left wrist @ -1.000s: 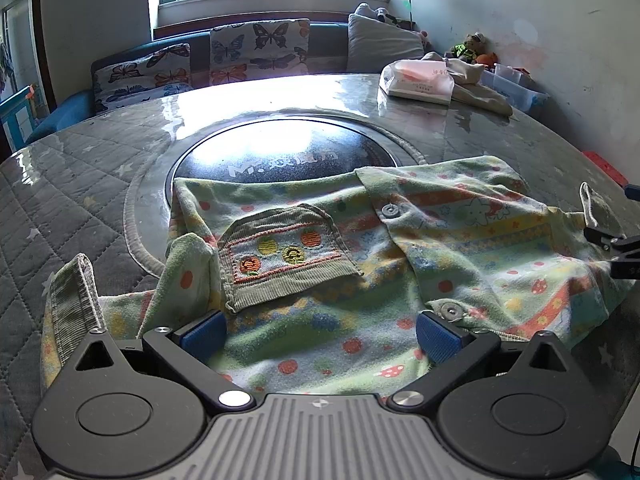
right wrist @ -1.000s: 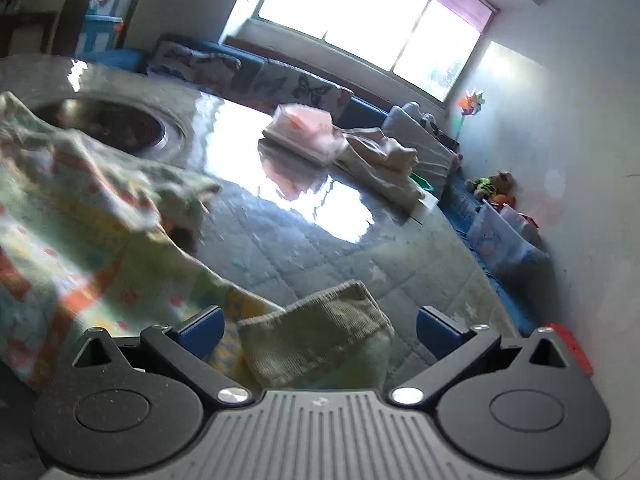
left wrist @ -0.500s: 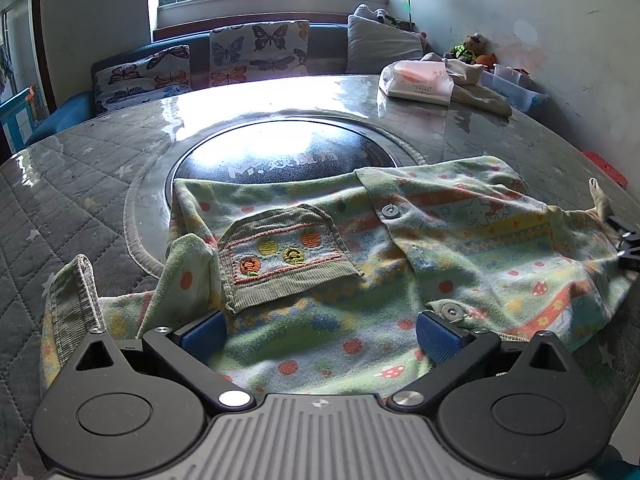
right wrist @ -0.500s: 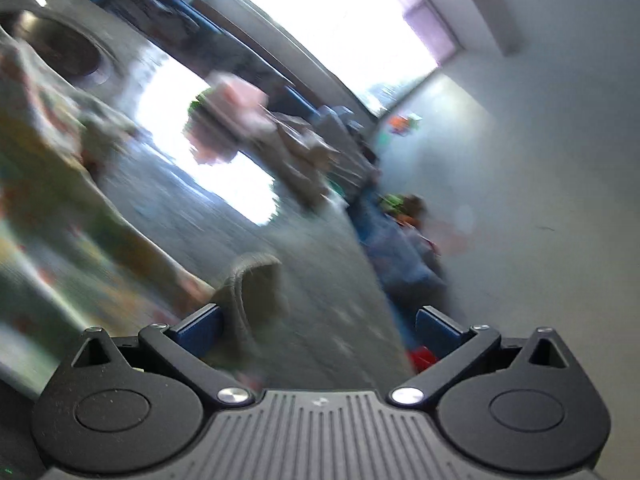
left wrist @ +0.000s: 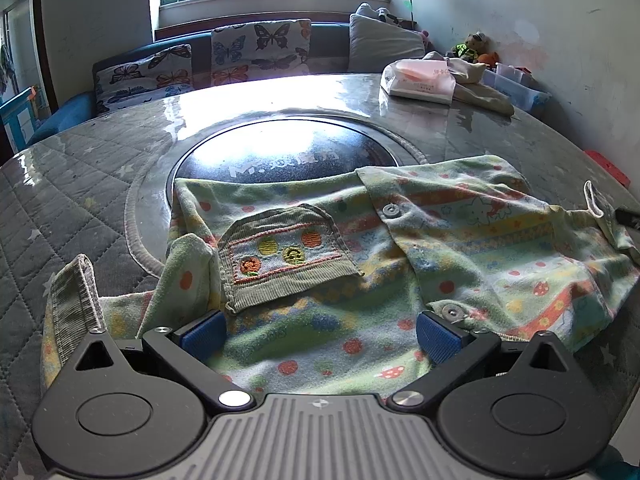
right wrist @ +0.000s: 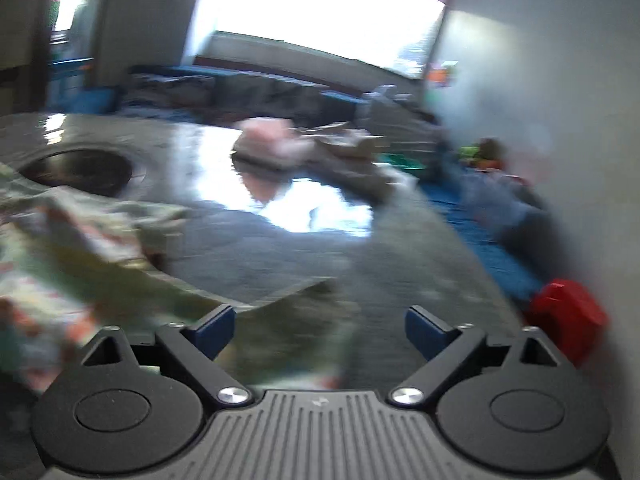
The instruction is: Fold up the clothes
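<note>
A green patterned child's garment (left wrist: 440, 248) with a corduroy pocket (left wrist: 284, 256) lies spread on the round table (left wrist: 100, 184). Its ribbed cuff (left wrist: 74, 296) sticks up at the left. My left gripper (left wrist: 320, 330) is open, low over the garment's near edge, with cloth between its blue pads (left wrist: 202, 334). My right gripper (right wrist: 318, 330) is open at the garment's right end; the blurred cloth (right wrist: 80, 264) and a greenish sleeve end (right wrist: 296, 336) lie under and left of it. A dark tip of it shows at the right edge of the left wrist view (left wrist: 628, 216).
A pink wipes pack (left wrist: 420, 80) and a beige cloth (left wrist: 480, 88) sit at the table's far right. A dark glass hob (left wrist: 280, 156) is set in the table's middle. A red object (right wrist: 568, 312) lies beyond the table's right edge. A cushioned bench (left wrist: 240, 52) runs under the window.
My right gripper has swung and levelled, its view blurred by motion. It has drawn back from the garment's right end in the left wrist view. My left gripper has not moved.
</note>
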The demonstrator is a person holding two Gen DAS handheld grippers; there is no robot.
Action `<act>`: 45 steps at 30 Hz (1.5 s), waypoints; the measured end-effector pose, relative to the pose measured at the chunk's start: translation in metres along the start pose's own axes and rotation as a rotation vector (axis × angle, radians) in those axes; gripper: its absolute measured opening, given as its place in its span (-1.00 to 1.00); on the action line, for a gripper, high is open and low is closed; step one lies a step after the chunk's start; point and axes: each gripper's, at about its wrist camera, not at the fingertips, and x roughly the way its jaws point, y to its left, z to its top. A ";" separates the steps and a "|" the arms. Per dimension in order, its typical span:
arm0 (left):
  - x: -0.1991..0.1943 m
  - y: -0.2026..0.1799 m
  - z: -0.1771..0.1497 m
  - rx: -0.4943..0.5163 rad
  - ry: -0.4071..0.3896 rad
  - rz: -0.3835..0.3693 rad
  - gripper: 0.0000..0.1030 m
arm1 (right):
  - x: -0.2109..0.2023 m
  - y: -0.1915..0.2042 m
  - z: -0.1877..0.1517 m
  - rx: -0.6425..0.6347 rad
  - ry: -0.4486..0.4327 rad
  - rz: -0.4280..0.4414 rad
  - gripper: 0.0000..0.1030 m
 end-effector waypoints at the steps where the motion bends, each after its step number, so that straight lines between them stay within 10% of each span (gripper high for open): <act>1: 0.000 0.000 0.000 0.000 0.000 0.000 1.00 | 0.002 0.006 0.001 -0.009 0.004 0.037 0.59; 9: -0.001 0.001 0.000 -0.001 -0.002 -0.003 1.00 | 0.015 0.014 -0.003 -0.020 0.030 0.053 -0.78; 17: -0.001 0.001 -0.001 -0.002 -0.005 -0.005 1.00 | -0.011 -0.034 -0.021 0.023 0.020 -0.218 -0.86; 23: -0.001 0.001 -0.001 -0.002 -0.004 -0.005 1.00 | -0.005 -0.058 -0.030 0.065 0.065 -0.366 -0.45; 32: -0.003 0.002 -0.002 -0.011 0.002 -0.005 1.00 | 0.024 -0.032 -0.009 0.115 0.010 0.026 0.24; 37: -0.012 0.010 -0.006 -0.036 -0.003 -0.015 1.00 | 0.041 -0.045 -0.015 0.232 0.066 0.060 0.69; 45: -0.062 0.037 -0.001 -0.105 -0.138 0.041 0.99 | 0.043 -0.054 -0.022 0.296 0.089 0.049 0.78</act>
